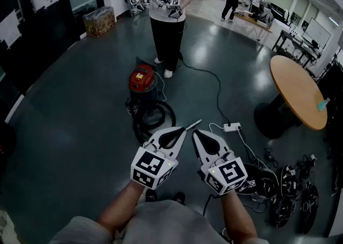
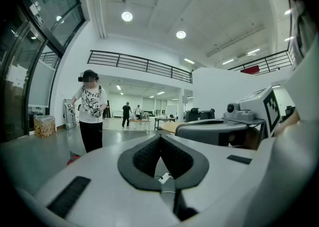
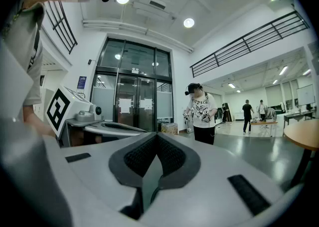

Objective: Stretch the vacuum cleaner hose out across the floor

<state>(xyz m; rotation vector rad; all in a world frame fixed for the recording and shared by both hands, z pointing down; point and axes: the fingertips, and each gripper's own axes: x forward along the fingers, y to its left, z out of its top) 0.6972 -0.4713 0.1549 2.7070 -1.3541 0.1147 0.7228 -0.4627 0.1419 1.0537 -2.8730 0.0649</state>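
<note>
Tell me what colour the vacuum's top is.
Red. The vacuum shows best in the head view.

- The left gripper [image 1: 182, 129] is pointing away from the person, tilted slightly down, and its jaws are sitting pressed together on nothing.
- The right gripper [image 1: 196, 132] is hovering just right of it, jaws likewise meeting, empty.
- The left forearm [image 1: 119, 209] and right forearm [image 1: 238, 219] are reaching forward from the near edge.

Grey plastic right gripper [image 3: 157, 137]: jaws together, nothing between them. Beyond the tips, slightly right: standing person in white printed T-shirt [image 3: 203, 113].
</note>
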